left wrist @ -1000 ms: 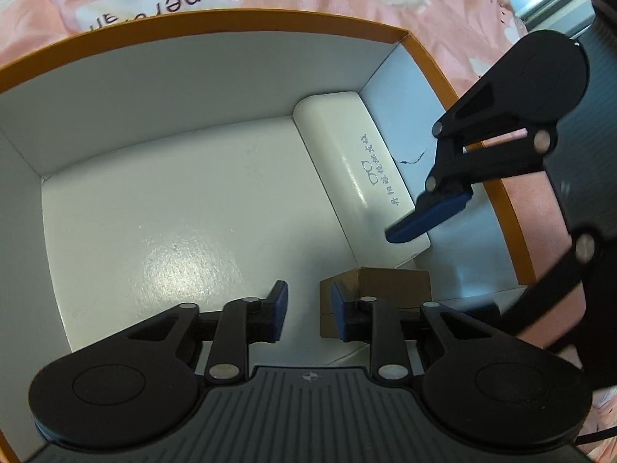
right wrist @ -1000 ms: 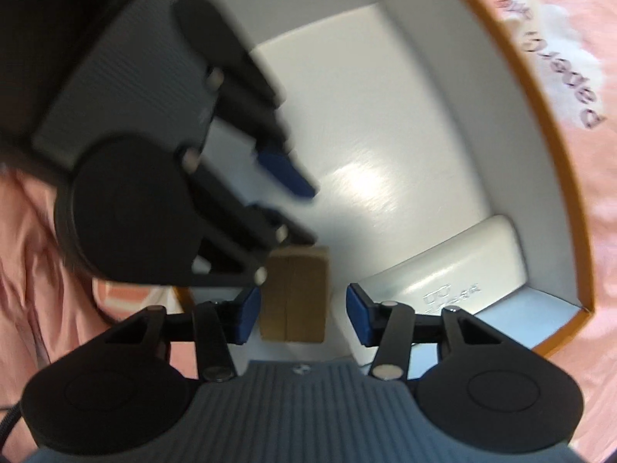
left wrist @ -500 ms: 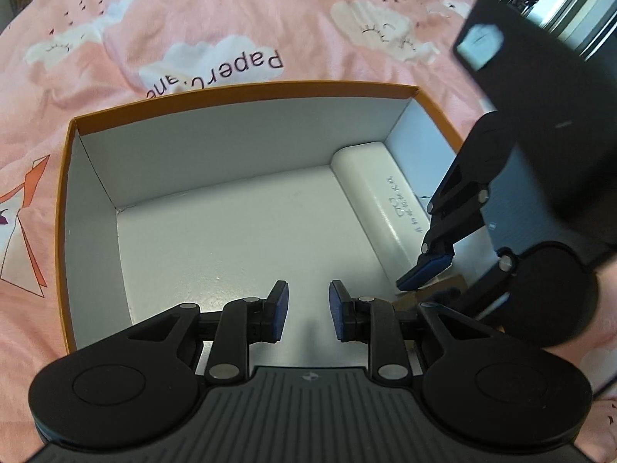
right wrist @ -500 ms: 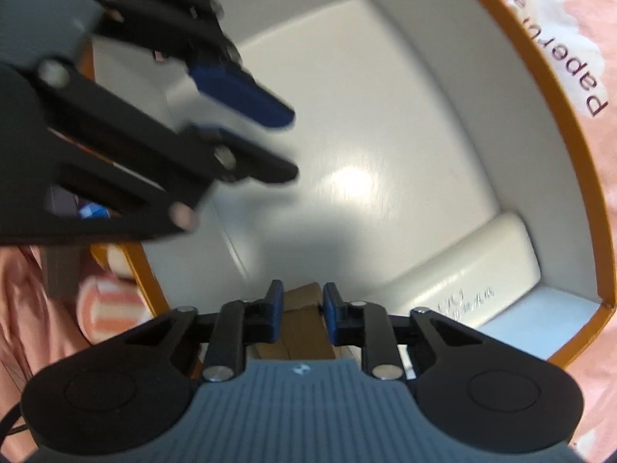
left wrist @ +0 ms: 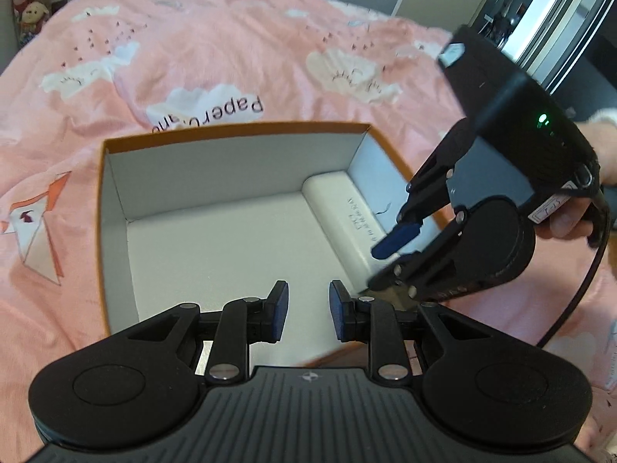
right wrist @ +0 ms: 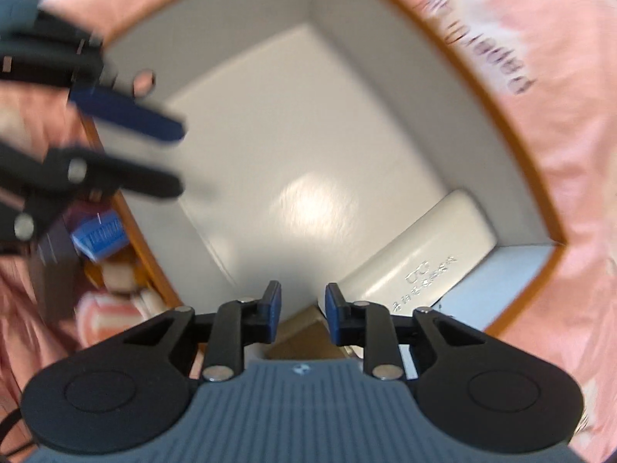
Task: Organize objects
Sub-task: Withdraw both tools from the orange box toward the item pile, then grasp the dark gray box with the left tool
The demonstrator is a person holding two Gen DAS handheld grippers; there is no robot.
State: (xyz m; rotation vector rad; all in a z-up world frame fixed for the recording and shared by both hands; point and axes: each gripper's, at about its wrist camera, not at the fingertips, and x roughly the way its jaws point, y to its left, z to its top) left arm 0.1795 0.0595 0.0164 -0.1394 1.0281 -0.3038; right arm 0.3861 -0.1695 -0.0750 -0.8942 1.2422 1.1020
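1. The left gripper (left wrist: 304,310) hangs above the near edge of the orange box (left wrist: 231,131), its blue pads spread with nothing between them.
2. The right gripper (right wrist: 300,308) also has its fingers parted and bare; a small brown cardboard box (right wrist: 304,337) lies just below and behind the tips, in the box's near corner.
3. In the left wrist view the right gripper (left wrist: 389,254) reaches in over the box's right side.
4. A white glasses case (left wrist: 347,216) lies along the right inner wall, touching the cardboard box's end.
5. Beyond, the pink cloud-print bedspread (left wrist: 216,50) carries the orange box.
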